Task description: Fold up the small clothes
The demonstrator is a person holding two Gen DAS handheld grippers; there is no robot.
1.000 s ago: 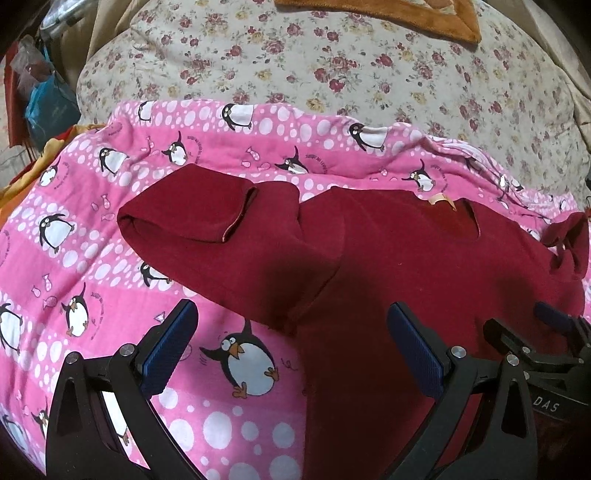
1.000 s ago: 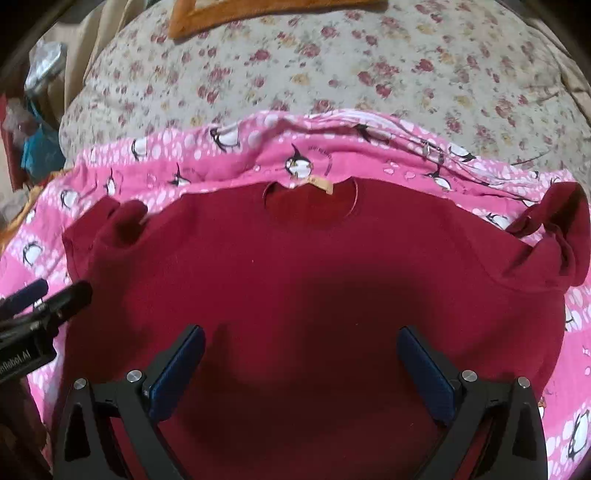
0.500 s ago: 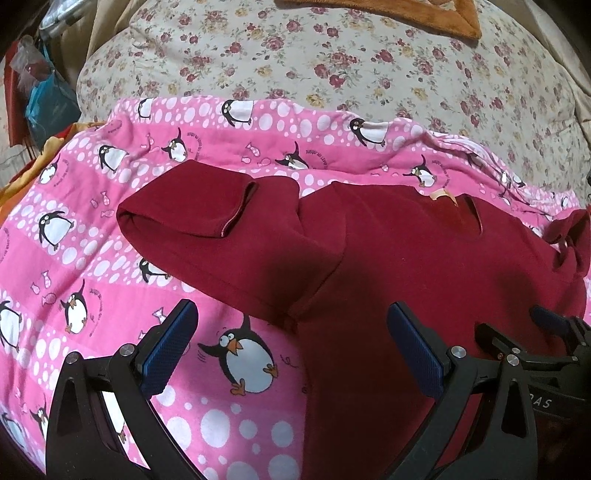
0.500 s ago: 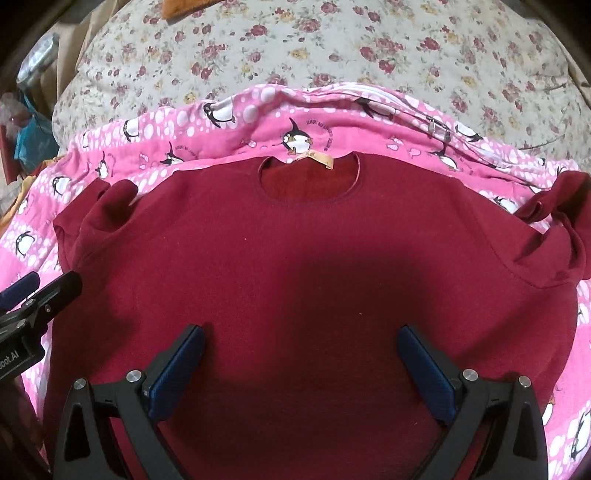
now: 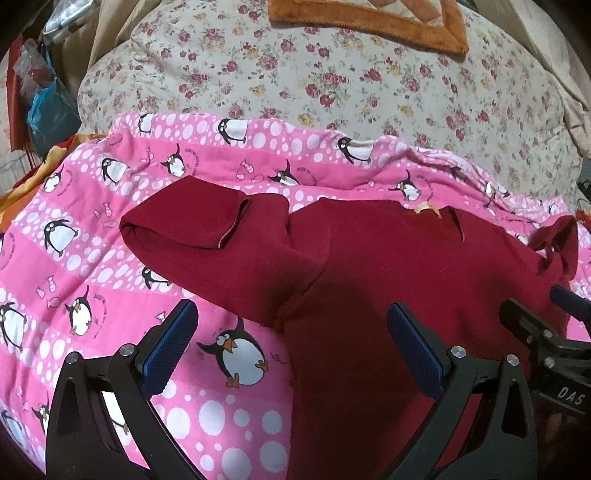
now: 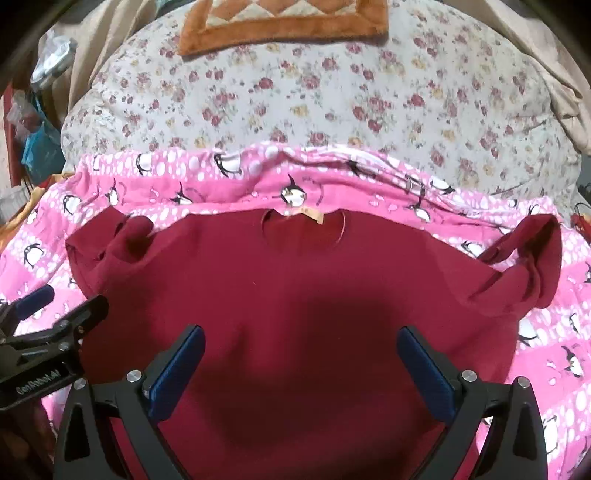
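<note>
A dark red long-sleeved top [image 6: 295, 295] lies flat, neck away from me, on a pink penguin blanket [image 5: 74, 258]. Its left sleeve [image 5: 207, 229] is folded back on itself with the cuff turned inward. Its right sleeve [image 6: 528, 258] is bunched at the shoulder. My left gripper [image 5: 291, 343] is open and empty, above the top's left side edge below the armpit. My right gripper [image 6: 299, 365] is open and empty, above the middle of the top's body. The left gripper also shows in the right wrist view [image 6: 59, 306], at the top's left edge.
A floral quilt [image 6: 332, 103] covers the bed beyond the blanket. An orange-bordered mat [image 6: 280, 22] lies at the far end. Bags and clutter [image 5: 44, 107] stand off the bed's left side.
Both views show more of the bed beyond the top, so both grippers have pulled back or lifted a little. The top has not moved. Both grippers stay open.
</note>
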